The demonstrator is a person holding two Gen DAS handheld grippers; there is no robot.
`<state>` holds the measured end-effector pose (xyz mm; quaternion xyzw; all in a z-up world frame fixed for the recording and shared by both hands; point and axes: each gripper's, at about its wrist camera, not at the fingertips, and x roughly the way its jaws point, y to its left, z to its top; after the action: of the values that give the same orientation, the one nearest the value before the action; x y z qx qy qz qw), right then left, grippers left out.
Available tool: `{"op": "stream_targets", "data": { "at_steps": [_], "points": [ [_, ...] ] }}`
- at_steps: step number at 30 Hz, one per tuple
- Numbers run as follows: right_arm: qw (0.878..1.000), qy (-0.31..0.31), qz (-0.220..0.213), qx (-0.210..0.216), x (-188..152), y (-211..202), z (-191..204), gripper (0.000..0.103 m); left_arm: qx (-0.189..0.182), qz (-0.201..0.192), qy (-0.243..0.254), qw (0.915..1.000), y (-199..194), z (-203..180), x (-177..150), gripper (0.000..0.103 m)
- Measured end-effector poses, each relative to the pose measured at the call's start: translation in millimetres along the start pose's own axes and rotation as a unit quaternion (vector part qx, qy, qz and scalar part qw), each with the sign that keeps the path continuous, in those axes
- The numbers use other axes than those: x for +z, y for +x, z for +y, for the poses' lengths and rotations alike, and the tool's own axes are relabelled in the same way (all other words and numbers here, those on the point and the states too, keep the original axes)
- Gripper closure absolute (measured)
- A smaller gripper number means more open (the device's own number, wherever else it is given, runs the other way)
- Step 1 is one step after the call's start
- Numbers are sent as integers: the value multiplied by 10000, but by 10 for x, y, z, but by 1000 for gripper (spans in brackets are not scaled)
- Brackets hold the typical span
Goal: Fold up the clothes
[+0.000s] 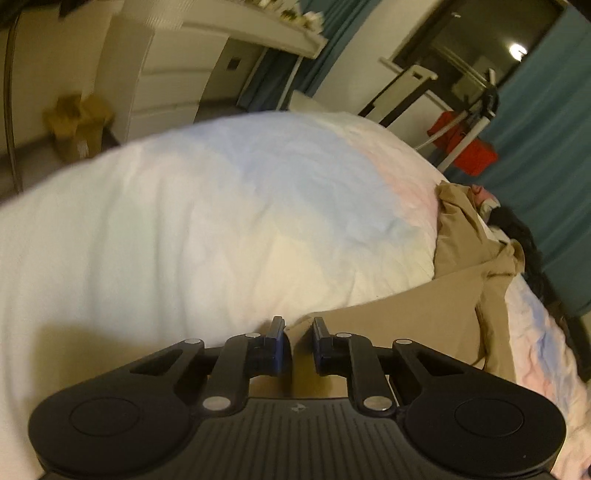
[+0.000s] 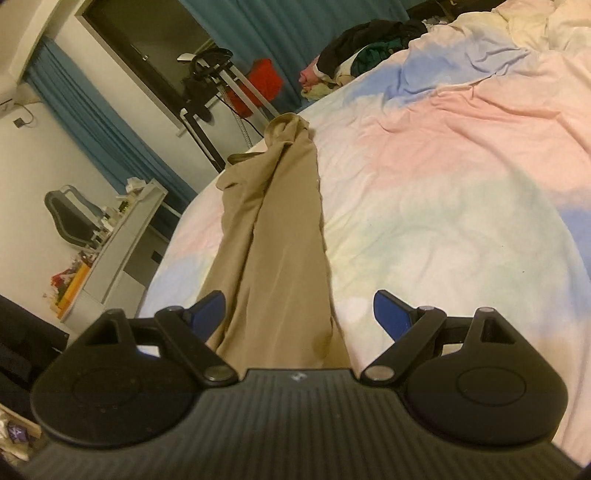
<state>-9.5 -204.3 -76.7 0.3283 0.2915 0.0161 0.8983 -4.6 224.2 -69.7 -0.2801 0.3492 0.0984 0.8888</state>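
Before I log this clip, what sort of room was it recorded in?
Most likely a bedroom at home. The tan garment lies on a bed with a pastel duvet, a pile of other clothes sits at its far edge, and teal curtains and a cluttered white desk stand beside it.

pastel bedsheet [image 2: 443, 177] | teal curtains [image 2: 110, 122] | white desk [image 2: 122, 236] | grey chair [image 2: 70, 218] | cardboard box [image 1: 77, 125]
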Motion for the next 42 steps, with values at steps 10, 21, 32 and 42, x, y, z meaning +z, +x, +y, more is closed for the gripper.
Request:
{"op": "stream_targets", "data": {
  "at_steps": [10, 21, 32, 42],
  "points": [
    [9998, 117, 130, -39, 46, 8, -86, 15, -910, -1065, 2726, 9519, -1111, -759, -573, 96],
    [9980, 376, 495, 151, 67, 64, -201, 15, -1876, 697, 3717, 9065, -824, -1235, -1096, 95],
    [9718, 1570, 1724, 363, -209, 396, -574, 14, -1899, 1098, 1471, 9645, -500, -656, -543, 23],
    [9588, 1760, 2156, 574, -415, 577, -653, 33, -1574, 1995, 493, 9659, 94, -442, -449, 26]
  ]
}}
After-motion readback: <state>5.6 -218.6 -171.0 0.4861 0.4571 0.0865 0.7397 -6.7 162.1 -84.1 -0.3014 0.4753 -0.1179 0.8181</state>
